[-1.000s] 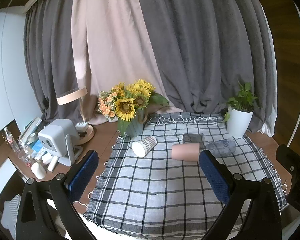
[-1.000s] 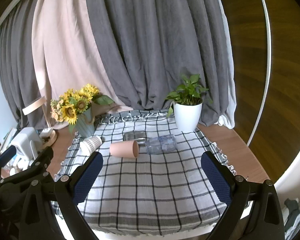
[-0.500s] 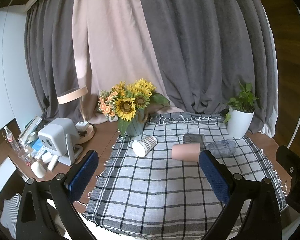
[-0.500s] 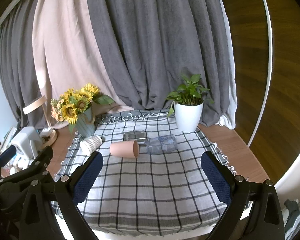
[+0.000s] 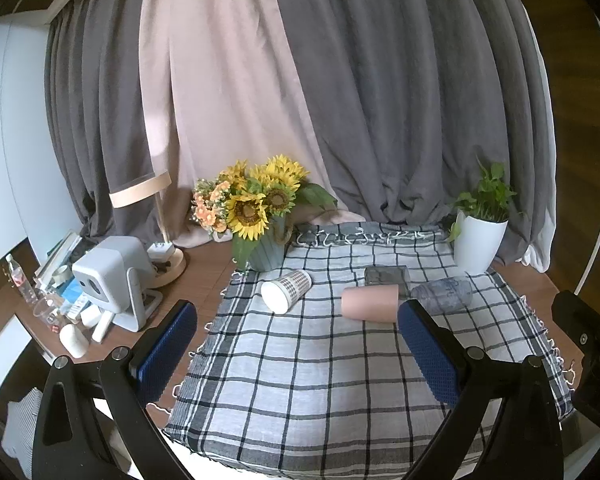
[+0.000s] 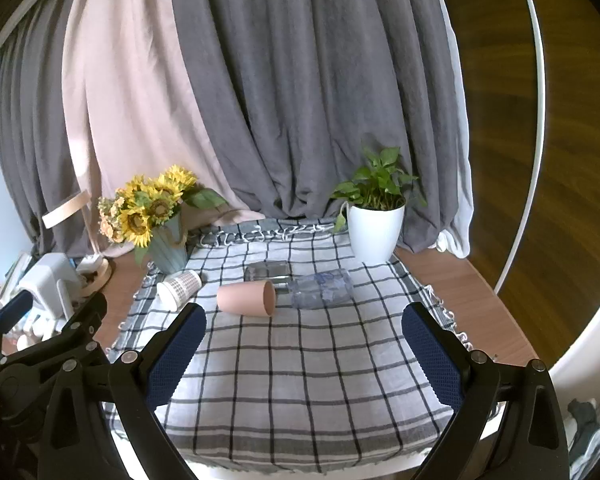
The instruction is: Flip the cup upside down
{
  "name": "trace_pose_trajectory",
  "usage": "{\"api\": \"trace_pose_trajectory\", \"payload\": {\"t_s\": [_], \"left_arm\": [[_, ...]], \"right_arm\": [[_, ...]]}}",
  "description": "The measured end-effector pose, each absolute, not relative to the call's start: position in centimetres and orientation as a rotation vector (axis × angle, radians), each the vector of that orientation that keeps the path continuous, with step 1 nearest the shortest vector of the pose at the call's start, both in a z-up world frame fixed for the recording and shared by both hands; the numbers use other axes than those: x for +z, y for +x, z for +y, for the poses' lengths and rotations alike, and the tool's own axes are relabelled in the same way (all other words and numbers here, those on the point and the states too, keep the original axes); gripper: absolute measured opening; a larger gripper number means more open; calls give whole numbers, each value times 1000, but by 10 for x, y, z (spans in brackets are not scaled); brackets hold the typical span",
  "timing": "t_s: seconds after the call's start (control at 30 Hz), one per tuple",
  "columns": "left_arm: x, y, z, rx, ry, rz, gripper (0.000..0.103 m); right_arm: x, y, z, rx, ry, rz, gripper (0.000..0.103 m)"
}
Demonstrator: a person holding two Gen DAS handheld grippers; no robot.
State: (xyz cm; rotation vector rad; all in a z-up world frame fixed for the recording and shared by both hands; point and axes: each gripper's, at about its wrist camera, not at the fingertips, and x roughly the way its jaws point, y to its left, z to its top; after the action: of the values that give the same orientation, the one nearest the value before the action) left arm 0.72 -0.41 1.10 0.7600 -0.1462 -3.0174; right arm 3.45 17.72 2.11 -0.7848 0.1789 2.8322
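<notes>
A pink cup (image 5: pixel 370 302) lies on its side in the middle of the checked cloth; in the right wrist view (image 6: pixel 247 298) its mouth faces right. A white patterned paper cup (image 5: pixel 286 290) lies on its side to the left of it (image 6: pixel 179 285). A clear plastic cup (image 5: pixel 442 294) lies on its side to the right (image 6: pixel 321 288). My left gripper (image 5: pixel 296 354) is open and empty, held above the near part of the cloth. My right gripper (image 6: pixel 302 354) is open and empty too, well short of the cups.
A sunflower vase (image 5: pixel 266 248) stands at the cloth's back left, a white plant pot (image 5: pixel 478 244) at the back right. A dark flat object (image 5: pixel 386 275) lies behind the pink cup. A white device (image 5: pixel 112 276) and small clutter sit left of the cloth.
Both views have shifted very slightly; the cups have not moved and both grippers stay open.
</notes>
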Motion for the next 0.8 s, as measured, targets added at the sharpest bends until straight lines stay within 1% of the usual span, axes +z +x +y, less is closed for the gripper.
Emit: {"api": "trace_pose_trajectory", "payload": {"t_s": [0.27,0.43,0.5,0.63,0.8], "left_arm": [[2,-13,-4,-3027,811,-164,102],[-17,-46,-5,-3089,953,-208,102],[-26,-62,-3,-3105,1003,-251,102],[-47,-100,6,-3153,1100,-414,102],[-72,-153,17,-3218,1264,-579,102]], "right_arm": [[12,22,176,2814,-820,188,99],[-1,0,174,2762,-869,232,99],[-10,-15,172,2730,-903,259,99],[-28,-43,168,2656,-972,301,99],[-63,-87,169,2512,-1096,419,98]]}}
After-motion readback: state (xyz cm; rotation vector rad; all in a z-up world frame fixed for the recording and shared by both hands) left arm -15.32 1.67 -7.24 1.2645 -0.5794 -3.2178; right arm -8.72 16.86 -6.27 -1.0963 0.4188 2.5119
